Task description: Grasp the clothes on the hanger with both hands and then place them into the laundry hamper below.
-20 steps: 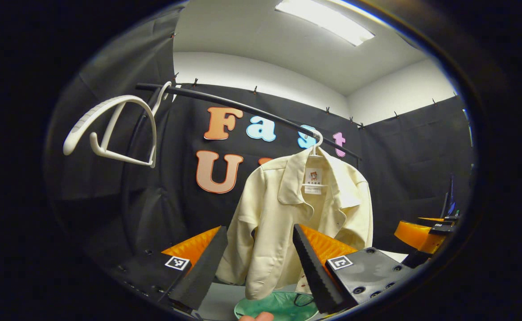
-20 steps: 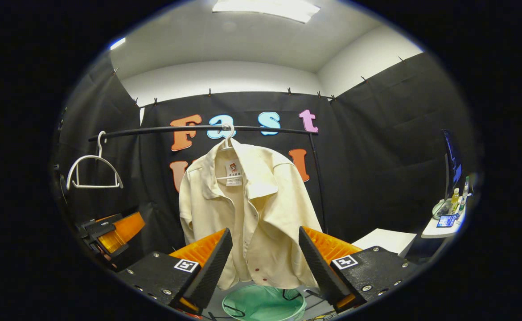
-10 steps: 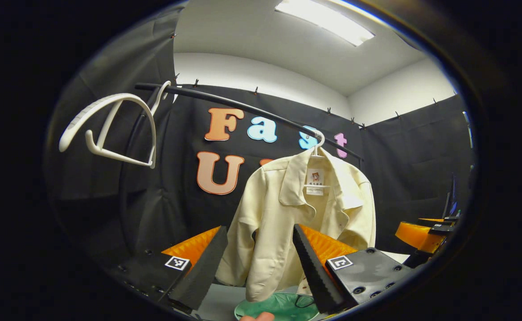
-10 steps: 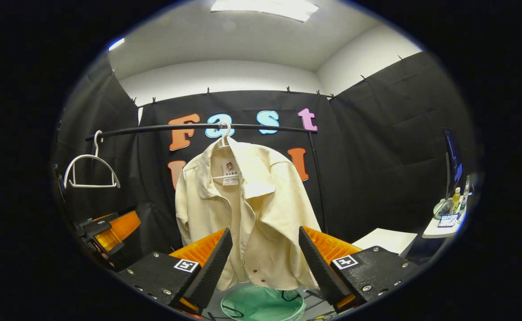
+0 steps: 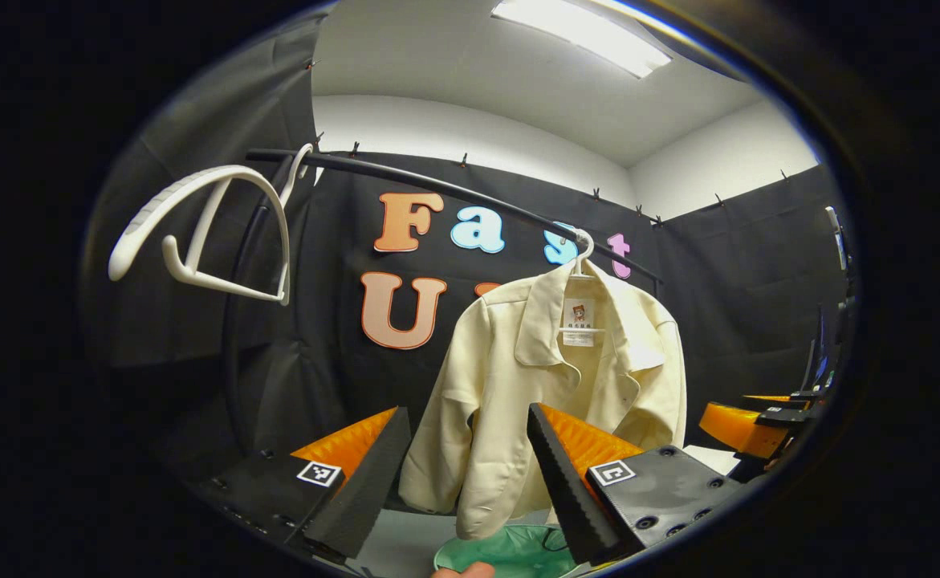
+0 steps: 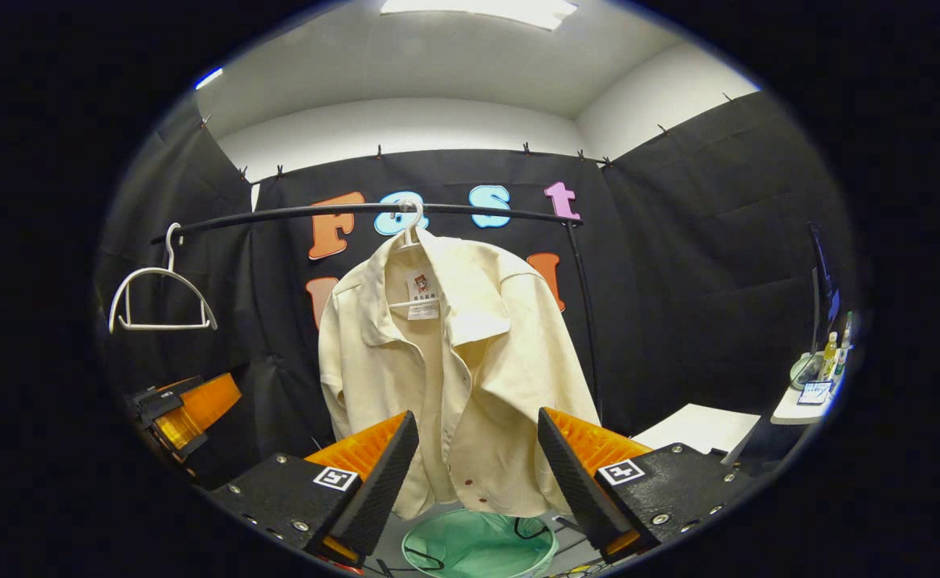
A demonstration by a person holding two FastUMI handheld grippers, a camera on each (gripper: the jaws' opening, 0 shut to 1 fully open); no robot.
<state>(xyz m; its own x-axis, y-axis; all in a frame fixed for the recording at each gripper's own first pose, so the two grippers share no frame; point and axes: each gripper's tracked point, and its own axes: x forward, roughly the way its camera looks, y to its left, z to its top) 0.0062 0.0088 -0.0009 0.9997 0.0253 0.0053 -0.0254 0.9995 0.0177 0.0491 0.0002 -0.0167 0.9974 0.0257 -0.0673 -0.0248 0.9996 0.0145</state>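
Left tool (image 5: 470,474), right tool (image 6: 478,482): both agape (nothing gripped).

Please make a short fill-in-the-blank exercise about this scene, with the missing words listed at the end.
1. The cream shirt hangs from the black ____.
2. The hamper under the shirt is ____ in colour.
3. The second white hanger carries ____ clothes.
4. Both the left gripper and the right gripper are ____.

Missing words: rail; green; no; open

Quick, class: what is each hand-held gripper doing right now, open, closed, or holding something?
Left hand-held gripper: open, holding nothing, short of the shirt.
Right hand-held gripper: open, holding nothing.
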